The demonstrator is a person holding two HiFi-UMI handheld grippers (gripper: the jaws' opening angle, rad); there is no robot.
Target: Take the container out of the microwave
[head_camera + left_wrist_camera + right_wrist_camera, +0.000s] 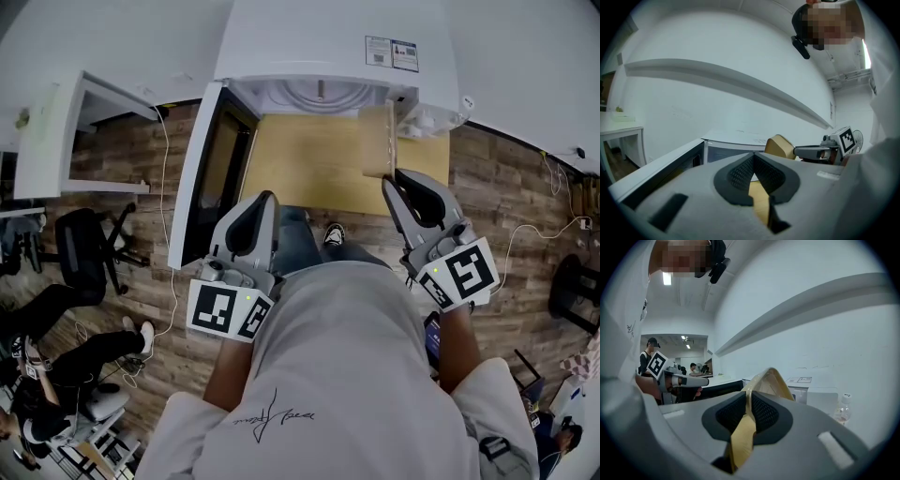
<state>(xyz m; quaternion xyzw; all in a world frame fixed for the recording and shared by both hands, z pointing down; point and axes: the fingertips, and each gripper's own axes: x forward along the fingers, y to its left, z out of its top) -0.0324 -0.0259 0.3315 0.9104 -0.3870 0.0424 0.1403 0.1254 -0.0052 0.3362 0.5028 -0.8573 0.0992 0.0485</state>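
Observation:
The white microwave [328,47] stands at the back of a tan table [300,159], its door [202,178] swung open to the left. A brown paper container [378,139] hangs in front of the microwave's opening, at its right side. My right gripper [389,180] is shut on the container's wall; in the right gripper view the brown wall [773,380] runs up between the pads of my right gripper [749,397]. My left gripper [267,197] hovers near the table's front edge, left of the container. The jaws of my left gripper [753,157] meet at the tips with nothing between them.
A clear plastic bottle [436,117] stands on the table right of the microwave. A white cabinet [56,131] is at the far left. An office chair [84,248] and a seated person [56,366] are on the wooden floor at lower left, among cables.

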